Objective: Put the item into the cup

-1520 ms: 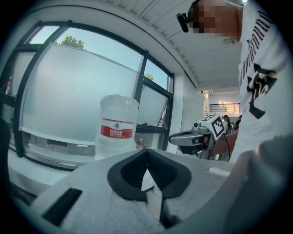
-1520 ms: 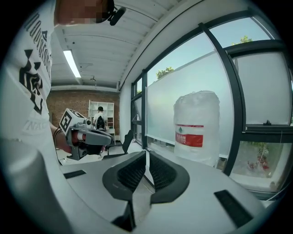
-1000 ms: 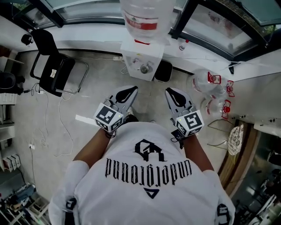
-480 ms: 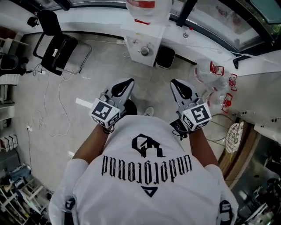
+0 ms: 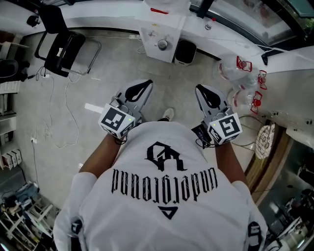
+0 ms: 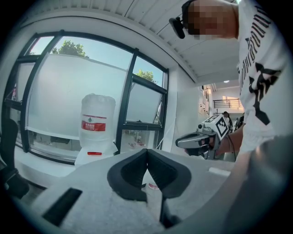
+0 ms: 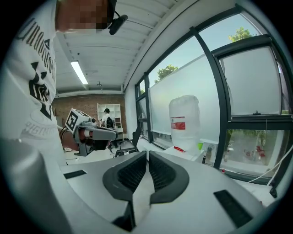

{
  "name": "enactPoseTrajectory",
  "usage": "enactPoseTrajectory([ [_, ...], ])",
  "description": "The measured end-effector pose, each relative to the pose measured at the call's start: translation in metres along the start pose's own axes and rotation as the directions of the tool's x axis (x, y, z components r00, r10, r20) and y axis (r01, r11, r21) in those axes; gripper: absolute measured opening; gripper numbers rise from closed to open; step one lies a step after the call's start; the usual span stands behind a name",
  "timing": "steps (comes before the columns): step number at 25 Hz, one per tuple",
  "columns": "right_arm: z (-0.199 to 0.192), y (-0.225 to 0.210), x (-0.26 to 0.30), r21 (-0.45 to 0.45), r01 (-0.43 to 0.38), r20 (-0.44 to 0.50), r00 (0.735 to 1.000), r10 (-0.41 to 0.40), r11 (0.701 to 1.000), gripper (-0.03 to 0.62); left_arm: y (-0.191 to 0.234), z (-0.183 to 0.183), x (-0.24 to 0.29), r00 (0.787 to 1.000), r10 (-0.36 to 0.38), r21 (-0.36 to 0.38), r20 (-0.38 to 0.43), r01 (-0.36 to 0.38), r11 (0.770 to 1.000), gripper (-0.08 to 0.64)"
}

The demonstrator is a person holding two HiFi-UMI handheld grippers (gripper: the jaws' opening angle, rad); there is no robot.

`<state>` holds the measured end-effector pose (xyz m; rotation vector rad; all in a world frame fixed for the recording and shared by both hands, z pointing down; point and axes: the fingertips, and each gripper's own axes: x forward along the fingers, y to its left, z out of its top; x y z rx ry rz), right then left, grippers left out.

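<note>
While tongs (image 6: 147, 150) (image 7: 147, 152) closed, water jug (image 6: 97, 121) upright.

The setting is an office-type workroom or lab space. Indicators: a bare concrete floor (image 5: 113, 68) with loose cables (image 5: 51, 117), a black office chair (image 5: 61, 44), a water dispenser (image 5: 162, 41) against the white window ledge (image 5: 103, 10), spare water jugs (image 5: 240, 83) on the floor, dark-framed windows (image 6: 132, 91), a ceiling strip light (image 7: 79, 72), and a brick rear wall (image 7: 87, 103) with shelving (image 7: 101, 112).

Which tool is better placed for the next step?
Neither left nor right: the left tool and right tool are both shut, empty and level over the floor; no item or cup shows.
</note>
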<state>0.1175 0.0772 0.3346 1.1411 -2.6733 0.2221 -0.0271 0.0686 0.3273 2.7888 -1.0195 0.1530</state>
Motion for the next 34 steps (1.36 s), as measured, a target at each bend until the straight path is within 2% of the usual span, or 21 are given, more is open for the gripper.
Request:
enactPoseTrajectory([
  [16, 0.024, 0.109, 0.036, 0.007, 0.069, 0.017, 0.997, -0.070, 0.998, 0.029, 0.045, 0.015, -0.104, 0.995, -0.102, 0.018, 0.018, 0.101, 0.995, 0.015],
  [28, 0.022, 0.188, 0.068, 0.020, 0.121, 0.000, 0.993, -0.121, 0.993, 0.028, 0.081, -0.001, -0.178, 0.987, -0.159, 0.008, 0.021, 0.159, 0.987, 0.015],
  [34, 0.026, 0.211, 0.079, 0.024, 0.132, 0.003, 0.991, -0.132, 0.991, 0.028, 0.096, -0.003, -0.200, 0.986, -0.169, 0.008, 0.017, 0.168, 0.986, 0.015],
])
